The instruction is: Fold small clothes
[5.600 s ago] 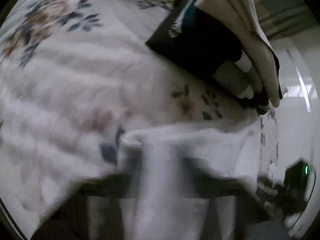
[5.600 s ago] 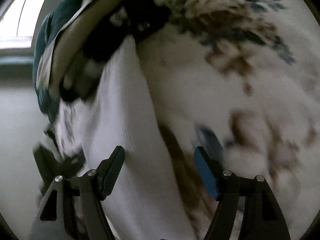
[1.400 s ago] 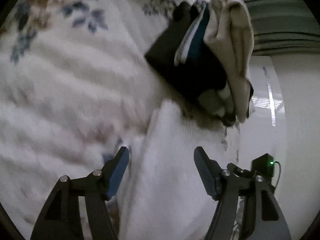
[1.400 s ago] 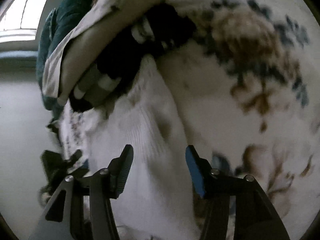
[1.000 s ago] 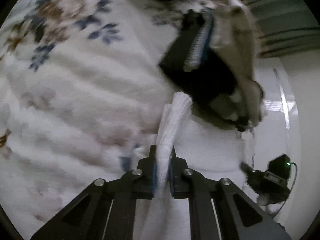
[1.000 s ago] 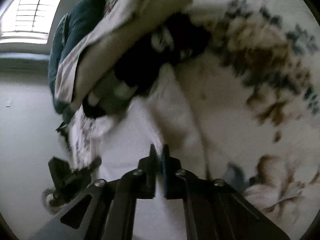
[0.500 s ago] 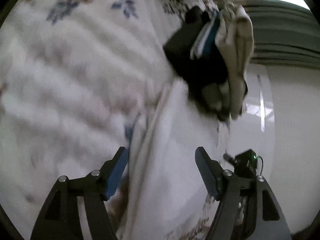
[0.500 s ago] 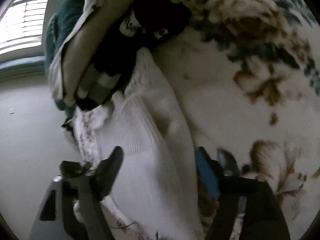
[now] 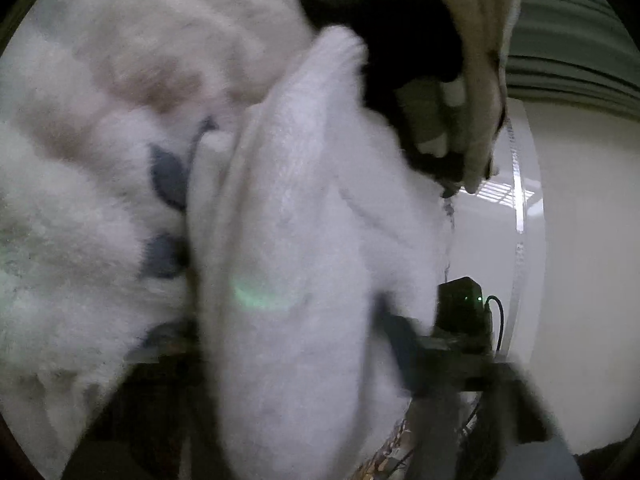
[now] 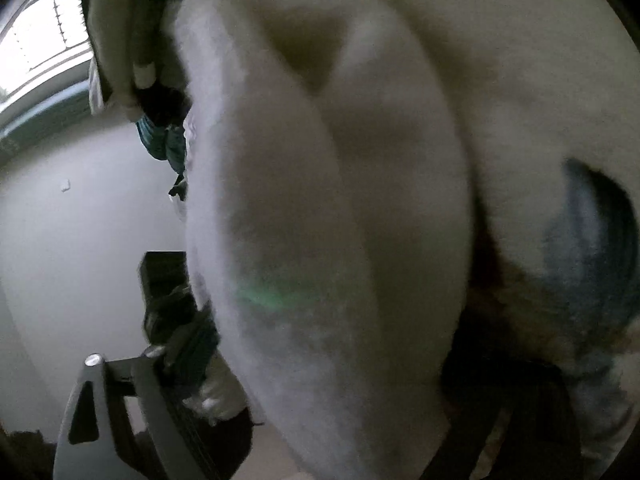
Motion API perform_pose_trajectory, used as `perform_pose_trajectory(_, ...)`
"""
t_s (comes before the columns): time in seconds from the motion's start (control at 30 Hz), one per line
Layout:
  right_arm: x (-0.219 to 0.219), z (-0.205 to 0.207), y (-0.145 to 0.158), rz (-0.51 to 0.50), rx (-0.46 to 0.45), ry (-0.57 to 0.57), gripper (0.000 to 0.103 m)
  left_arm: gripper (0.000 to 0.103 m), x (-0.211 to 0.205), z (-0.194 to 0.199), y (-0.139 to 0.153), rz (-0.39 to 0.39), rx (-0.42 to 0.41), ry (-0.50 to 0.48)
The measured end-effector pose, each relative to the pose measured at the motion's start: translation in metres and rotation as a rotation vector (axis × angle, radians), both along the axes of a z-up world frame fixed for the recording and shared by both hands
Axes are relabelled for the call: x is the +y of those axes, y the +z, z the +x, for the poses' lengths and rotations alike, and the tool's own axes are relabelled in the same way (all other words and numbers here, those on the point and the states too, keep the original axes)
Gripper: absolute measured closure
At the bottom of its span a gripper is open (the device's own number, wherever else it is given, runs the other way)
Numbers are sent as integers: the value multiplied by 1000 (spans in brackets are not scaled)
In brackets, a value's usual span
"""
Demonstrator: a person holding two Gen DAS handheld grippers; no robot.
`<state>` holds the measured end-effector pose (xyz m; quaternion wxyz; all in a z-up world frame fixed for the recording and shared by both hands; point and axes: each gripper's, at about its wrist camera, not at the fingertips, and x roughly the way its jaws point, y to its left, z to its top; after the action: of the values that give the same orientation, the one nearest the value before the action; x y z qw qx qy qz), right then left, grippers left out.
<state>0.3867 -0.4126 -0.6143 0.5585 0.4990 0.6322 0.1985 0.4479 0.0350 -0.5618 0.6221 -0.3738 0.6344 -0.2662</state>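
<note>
White garment (image 9: 304, 240) folded, lying on floral blanket (image 9: 80, 184), touching stack of folded clothes (image 9: 432, 72). Left gripper (image 9: 288, 344) spread wide, straddling garment, gripping nothing. Right gripper (image 10: 320, 360) close over garment (image 10: 320, 200); blurred, one finger (image 10: 188, 344) visible, state undeterminable.

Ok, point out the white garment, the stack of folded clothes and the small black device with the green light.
white garment (image 9: 304, 216), left wrist view, middle of its fuzzy top face.
stack of folded clothes (image 9: 416, 40), left wrist view, the black layer.
black device (image 9: 460, 304), left wrist view, its front face beside the green light.
</note>
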Motion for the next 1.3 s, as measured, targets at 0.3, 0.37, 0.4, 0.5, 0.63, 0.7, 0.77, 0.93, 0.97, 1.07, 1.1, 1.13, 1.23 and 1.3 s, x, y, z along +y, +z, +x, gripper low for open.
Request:
perform_pose_trajectory(0.3, -16, -31, 81, -39, -81, -92, 62, 76, -1, -6, 95, 5, -83, -1)
perform_pose_trajectory(0.37, -17, -35, 115, -47, -121, -95, 62, 76, -6, -8, 122, -4, -101, -7)
perform_pose_trajectory(0.4, -20, -36, 127, -47, -137, -98, 63, 76, -6, -8, 135, -4, -113, -11)
perform_pose_trajectory(0.5, -28, -34, 177, -68, -196, -102, 63, 76, -15, -3, 179, -19, -160, -12)
perform_pose_trajectory(0.63, -47, -6, 249, -101, -302, -122, 63, 76, -28, 25, 238, -54, -251, -2)
perform_pose_trajectory(0.7, -59, 18, 285, -112, -367, -132, 63, 76, -37, 47, 262, -82, -299, 7)
perform_pose_trajectory(0.77, -65, 52, 309, -136, -425, -143, 63, 76, -47, 80, 280, -104, -338, 12)
perform_pose_trajectory(0.93, -88, 146, 306, -168, -480, -169, 63, 76, -67, 177, 269, -92, -375, 28)
perform_pose_trajectory(0.97, -84, 161, 296, -167, -474, -164, 63, 76, -68, 193, 257, -86, -365, 29)
perform_pose_trajectory(1.07, -85, 212, 251, -177, -419, -152, 63, 76, -72, 227, 211, -21, -333, 26)
perform_pose_trajectory(1.1, -85, 228, 236, -181, -392, -150, 63, 76, -73, 235, 196, -6, -314, 25)
perform_pose_trajectory(1.13, -85, 240, 222, -184, -364, -143, 63, 76, -72, 244, 170, 7, -269, 26)
perform_pose_trajectory(1.23, -82, 267, 176, -201, -281, -129, 63, 76, -67, 252, 130, 41, -202, 15)
perform_pose_trajectory(1.3, -80, 275, 160, -207, -264, -118, 62, 75, -64, 253, 117, 66, -200, -10)
